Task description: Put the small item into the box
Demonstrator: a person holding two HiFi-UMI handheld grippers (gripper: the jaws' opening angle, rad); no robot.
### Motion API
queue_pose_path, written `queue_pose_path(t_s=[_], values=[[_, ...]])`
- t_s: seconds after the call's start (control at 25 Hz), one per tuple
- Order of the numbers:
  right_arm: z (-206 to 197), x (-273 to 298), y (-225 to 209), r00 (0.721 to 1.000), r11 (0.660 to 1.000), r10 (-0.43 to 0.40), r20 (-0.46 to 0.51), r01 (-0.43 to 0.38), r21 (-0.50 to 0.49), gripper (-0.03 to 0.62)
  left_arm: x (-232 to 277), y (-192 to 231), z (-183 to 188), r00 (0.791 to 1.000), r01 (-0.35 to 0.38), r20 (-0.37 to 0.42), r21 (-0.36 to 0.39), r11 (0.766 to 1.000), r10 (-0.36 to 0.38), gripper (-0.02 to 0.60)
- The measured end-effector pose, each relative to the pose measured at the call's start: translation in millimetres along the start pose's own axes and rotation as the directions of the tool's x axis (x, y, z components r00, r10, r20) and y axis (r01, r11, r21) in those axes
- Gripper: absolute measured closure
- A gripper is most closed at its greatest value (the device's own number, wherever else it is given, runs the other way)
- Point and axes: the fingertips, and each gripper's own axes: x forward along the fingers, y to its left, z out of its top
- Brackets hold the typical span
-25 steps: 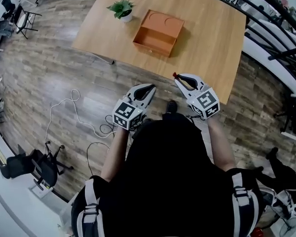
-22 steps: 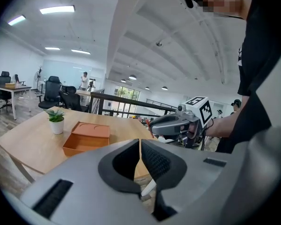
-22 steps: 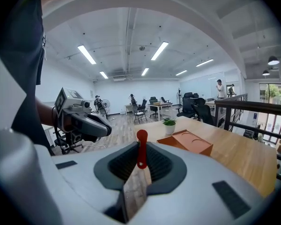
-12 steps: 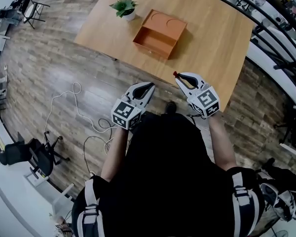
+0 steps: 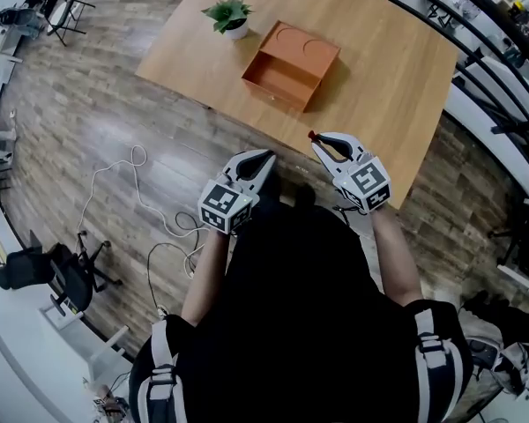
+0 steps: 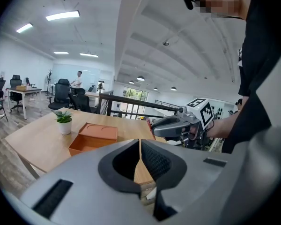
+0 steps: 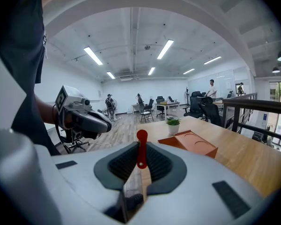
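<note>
Right gripper [image 5: 316, 137] tight on a small red item [image 7: 141, 149], left gripper [image 5: 269, 154] pressed together, empty; orange box [image 5: 291, 55] ahead on table [image 5: 379, 77].

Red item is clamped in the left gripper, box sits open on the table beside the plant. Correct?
Not quite: the red item is in the right gripper, as the right gripper view shows; the left gripper is shut on nothing. The box does sit open beside the plant.

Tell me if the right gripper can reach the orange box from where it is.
Probably not yet. The right gripper, shut on the small red item, hangs at the near edge of the table; the open orange box sits farther in. Nothing stands between them, so stepping forward should do.
</note>
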Motion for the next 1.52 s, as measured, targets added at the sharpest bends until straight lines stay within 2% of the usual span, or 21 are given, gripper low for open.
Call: queue_pose_path(t_s=[0.44, 1.0, 1.52], values=[[7.3, 30.8, -27.9, 0.996, 0.996, -0.082, -0.039, 0.083, 0.013, 0.528, 28.6, 48.7, 18.1, 0.995, 0.1, -0.007, 0.018, 0.995, -0.1, 0.554], [41.7, 92.6, -70.6, 0.98, 0.979, -0.193, -0.054, 0.196, 0.059, 0.528, 69.9, 131.1, 56.2, 0.966, 0.256, -0.042, 0.07, 0.964, -0.254, 0.554], [53.3, 151.3, -87.6, 0.964, 0.961, -0.256, -0.073, 0.262, 0.091, 0.528, 73.6, 193.3, 64.3, 0.948, 0.316, -0.054, 0.077, 0.946, -0.312, 0.554]])
